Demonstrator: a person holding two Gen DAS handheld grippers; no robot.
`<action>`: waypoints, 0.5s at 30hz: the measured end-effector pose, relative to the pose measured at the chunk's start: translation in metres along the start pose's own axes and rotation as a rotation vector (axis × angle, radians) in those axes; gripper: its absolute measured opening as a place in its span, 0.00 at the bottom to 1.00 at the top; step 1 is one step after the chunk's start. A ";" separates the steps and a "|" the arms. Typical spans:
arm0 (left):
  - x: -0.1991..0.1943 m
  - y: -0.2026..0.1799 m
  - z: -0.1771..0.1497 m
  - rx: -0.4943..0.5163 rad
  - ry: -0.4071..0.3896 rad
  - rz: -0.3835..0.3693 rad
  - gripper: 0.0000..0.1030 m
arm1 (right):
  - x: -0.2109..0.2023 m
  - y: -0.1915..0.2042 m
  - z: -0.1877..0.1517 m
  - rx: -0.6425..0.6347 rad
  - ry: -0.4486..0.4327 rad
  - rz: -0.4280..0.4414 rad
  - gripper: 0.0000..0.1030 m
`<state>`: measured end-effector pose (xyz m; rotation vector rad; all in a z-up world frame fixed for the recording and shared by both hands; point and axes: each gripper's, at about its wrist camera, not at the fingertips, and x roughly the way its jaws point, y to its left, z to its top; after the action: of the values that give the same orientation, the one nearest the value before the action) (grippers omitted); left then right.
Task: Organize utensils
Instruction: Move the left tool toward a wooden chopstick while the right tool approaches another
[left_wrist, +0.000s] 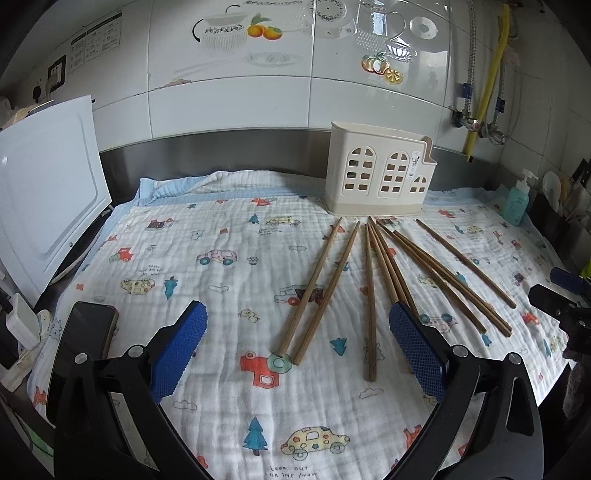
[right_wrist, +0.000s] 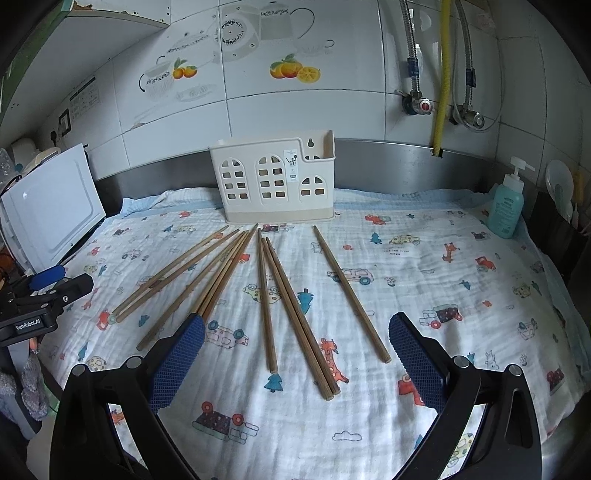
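Blue-padded fingers of the left gripper (left_wrist: 297, 350) stand wide apart and empty above a cartoon-print cloth (left_wrist: 221, 413), straddling the near ends of wooden chopsticks (left_wrist: 369, 295) that fan outward from the cream utensil holder (left_wrist: 376, 177) — a layout that seems meant to leave each stick separately reachable. From the right wrist view, the right gripper (right_wrist: 297, 354) is likewise spread and holding nothing, hovering over the same chopsticks (right_wrist: 291, 314), all loose on the cloth (right_wrist: 443, 295); the holder (right_wrist: 273, 181) stands upright at the back by the steel splashback, and sorting appears not yet begun — none visibly inside.
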<state>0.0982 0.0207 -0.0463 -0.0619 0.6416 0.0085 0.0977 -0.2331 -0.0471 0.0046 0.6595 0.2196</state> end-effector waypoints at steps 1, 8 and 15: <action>0.002 0.001 0.000 -0.002 0.002 -0.002 0.95 | 0.002 0.000 0.000 -0.002 0.003 -0.002 0.94; 0.017 0.007 0.001 -0.022 0.028 -0.017 0.95 | 0.013 -0.007 0.001 -0.006 0.020 -0.006 0.94; 0.037 0.012 0.002 -0.032 0.072 -0.035 0.94 | 0.026 -0.016 0.002 -0.003 0.041 -0.006 0.93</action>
<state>0.1284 0.0324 -0.0677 -0.1044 0.7121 -0.0172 0.1220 -0.2436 -0.0625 -0.0048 0.6998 0.2149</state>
